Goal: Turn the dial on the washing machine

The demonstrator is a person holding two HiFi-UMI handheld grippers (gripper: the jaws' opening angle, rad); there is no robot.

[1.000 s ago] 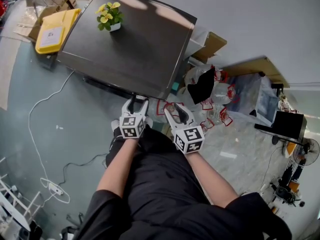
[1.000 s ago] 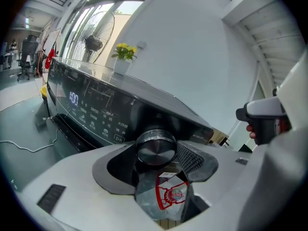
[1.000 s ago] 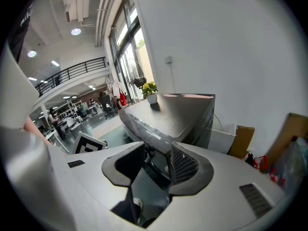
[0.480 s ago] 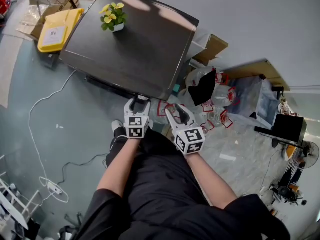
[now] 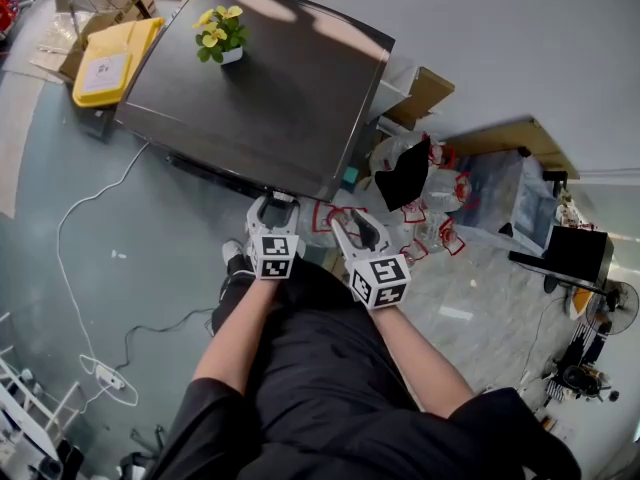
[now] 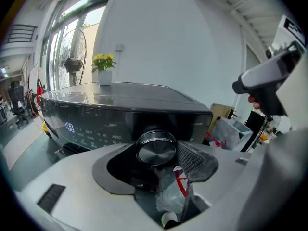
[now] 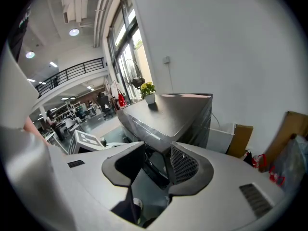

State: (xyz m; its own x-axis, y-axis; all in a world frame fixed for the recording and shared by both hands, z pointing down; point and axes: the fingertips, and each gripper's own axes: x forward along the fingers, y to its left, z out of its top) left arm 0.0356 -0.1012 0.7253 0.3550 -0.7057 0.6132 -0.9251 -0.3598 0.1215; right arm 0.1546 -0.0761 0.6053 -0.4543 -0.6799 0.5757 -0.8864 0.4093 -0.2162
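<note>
The dark washing machine (image 5: 262, 88) stands in front of me with its lit control panel (image 6: 91, 129) facing the grippers. Its round metal dial (image 6: 155, 148) lies between the fingertips of my left gripper (image 6: 155, 152), whose jaws stand wide. The right pad (image 6: 191, 159) is right beside the dial's edge, and a dark gap shows on the dial's left side. From the head view the left gripper (image 5: 272, 206) reaches under the machine's front edge. My right gripper (image 5: 355, 230) hangs open beside the machine's right corner, with nothing between its jaws (image 7: 158, 158).
A pot of yellow flowers (image 5: 222, 33) stands on the machine's lid. A yellow box (image 5: 108, 60) lies at its left. A cardboard box (image 5: 425, 90) and plastic bags (image 5: 420, 188) crowd the right. A white cable (image 5: 90, 258) with a power strip (image 5: 108, 376) runs over the floor.
The left gripper has shifted a little to the right at the machine's front. The right gripper has hardly moved.
</note>
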